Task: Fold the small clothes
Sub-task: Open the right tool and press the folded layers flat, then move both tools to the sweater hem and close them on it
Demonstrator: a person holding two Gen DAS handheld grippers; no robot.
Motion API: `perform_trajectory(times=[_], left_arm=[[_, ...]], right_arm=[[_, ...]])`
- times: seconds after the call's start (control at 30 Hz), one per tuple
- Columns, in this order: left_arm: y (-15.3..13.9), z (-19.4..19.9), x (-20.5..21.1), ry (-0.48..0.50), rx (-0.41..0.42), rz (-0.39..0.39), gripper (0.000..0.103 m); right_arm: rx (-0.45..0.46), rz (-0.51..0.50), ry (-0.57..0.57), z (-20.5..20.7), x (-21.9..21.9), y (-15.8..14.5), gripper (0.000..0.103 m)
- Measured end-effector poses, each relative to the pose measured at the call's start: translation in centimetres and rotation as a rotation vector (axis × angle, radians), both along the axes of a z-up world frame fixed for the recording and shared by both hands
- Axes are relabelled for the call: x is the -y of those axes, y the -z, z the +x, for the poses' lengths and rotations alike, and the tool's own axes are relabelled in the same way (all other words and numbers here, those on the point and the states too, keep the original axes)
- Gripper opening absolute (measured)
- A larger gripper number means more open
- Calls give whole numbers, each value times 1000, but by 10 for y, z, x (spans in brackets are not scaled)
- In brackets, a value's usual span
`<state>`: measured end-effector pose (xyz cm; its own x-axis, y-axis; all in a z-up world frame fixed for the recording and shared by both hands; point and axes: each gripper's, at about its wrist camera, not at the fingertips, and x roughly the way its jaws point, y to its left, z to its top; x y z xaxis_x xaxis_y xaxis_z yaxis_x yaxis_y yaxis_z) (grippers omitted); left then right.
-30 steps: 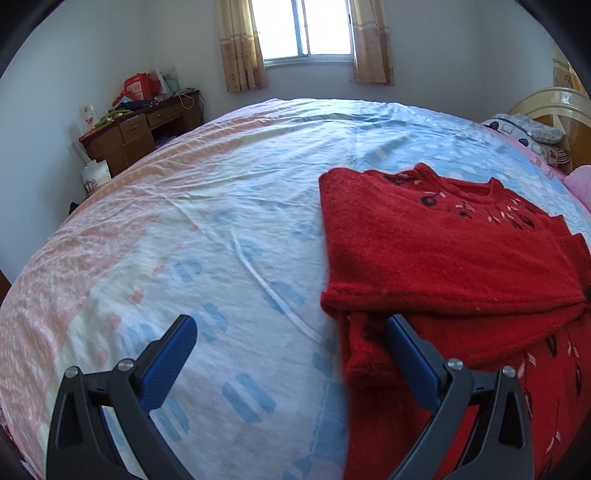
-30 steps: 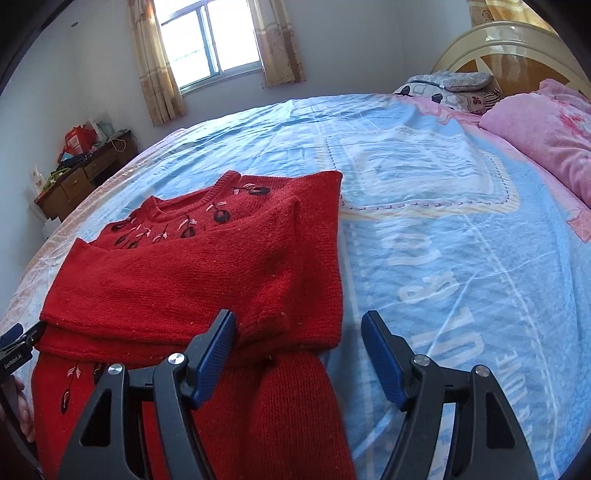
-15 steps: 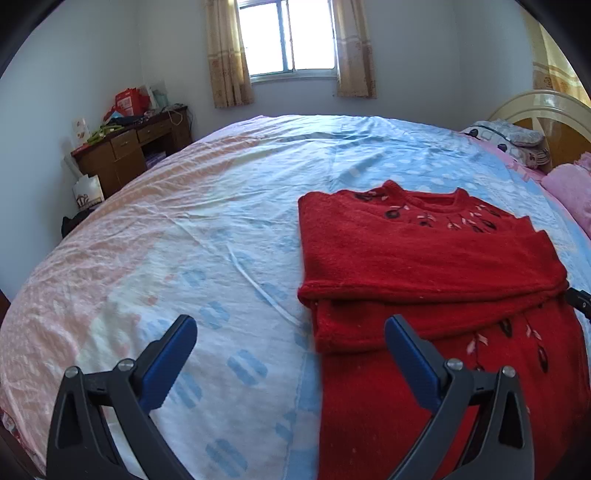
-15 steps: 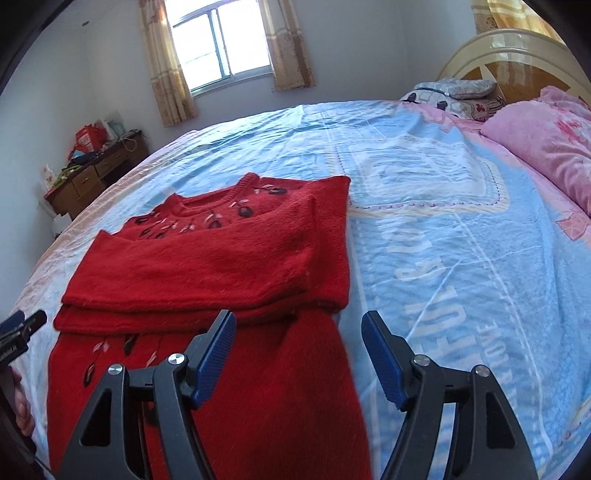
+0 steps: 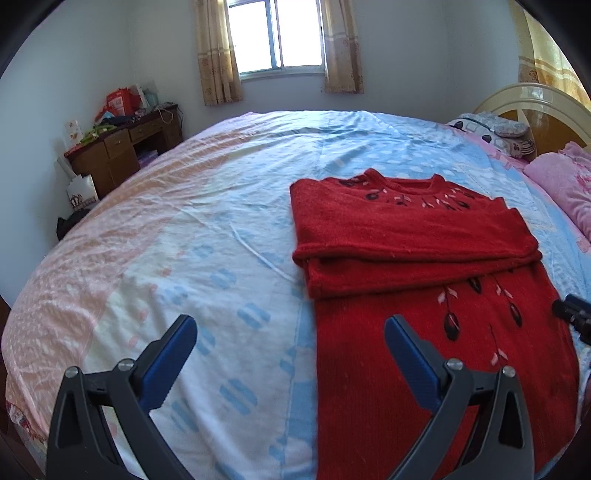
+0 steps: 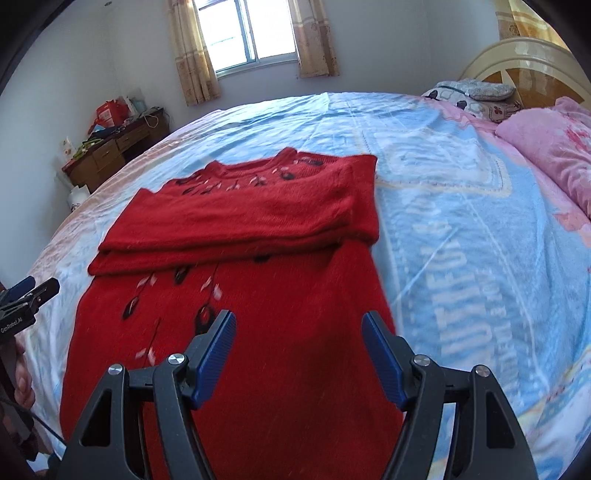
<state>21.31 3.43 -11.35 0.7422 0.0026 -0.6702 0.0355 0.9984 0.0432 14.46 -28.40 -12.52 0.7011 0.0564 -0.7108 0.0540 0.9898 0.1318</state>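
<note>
**A:** Red sweater [image 6: 236,332] front and centre, lying flat on the bed [image 5: 207,229], neck toward the far edge under the window [image 5: 280,33], hem toward the near edge. Both sleeves are folded across the chest in a thick band.

**B:** And it looks a soft, fuzzy knit. Limp, I'd say, with a bit of weight, so it'll sag from any pinch and cling to the sheet instead of sliding.

**A:** Where would you take it?

**B:** The two hem corners at the near edge, one tong each, then carry them up to the shoulders. Grab mid-panel and it probably bunches.

**A:** Tongs now: the right gripper [image 6: 299,354] hovers over the lower body of the sweater, jaws spread, nothing between them. The left gripper [image 5: 288,358] is spread too, empty, straddling the sweater's left side edge, one blue pad over bare sheet.

**B:** Neither touches cloth that I can see.

**A:** Underneath, a pale blue-and-pink printed cover, lightly wrinkled, soft going. Pink pillow [image 6: 546,155] and headboard [image 6: 517,62] off the right-hand end.

**B:** Cluttered wooden desk [image 5: 122,151] in the far left corner, curtains beside the window, daylight pouring in.
</note>
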Motion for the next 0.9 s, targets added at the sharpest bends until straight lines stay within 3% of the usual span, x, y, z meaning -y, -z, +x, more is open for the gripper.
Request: perform_trajectory(times=[0.1,0.27,0.47,0.67,0.9], left_arm=[[-1,-10,0,9,-16,-16,103],[0,-31,4,41,-12,30,103],[-3,-55,-2,56,27,47,103],[4,-76,-1,110,-30,-8,103],[19,-100,20,171,-70,46,103]], right_arm=[[-22,8,-14,-10,-7,5,71],[-34,-18,-41,-29,-16,4,71],[-45,-60,-67,-53,-23,0,71],[-65,-93,-89,-77,-27,-1,71],[-77,-129,-114,-101,-35,2,71]])
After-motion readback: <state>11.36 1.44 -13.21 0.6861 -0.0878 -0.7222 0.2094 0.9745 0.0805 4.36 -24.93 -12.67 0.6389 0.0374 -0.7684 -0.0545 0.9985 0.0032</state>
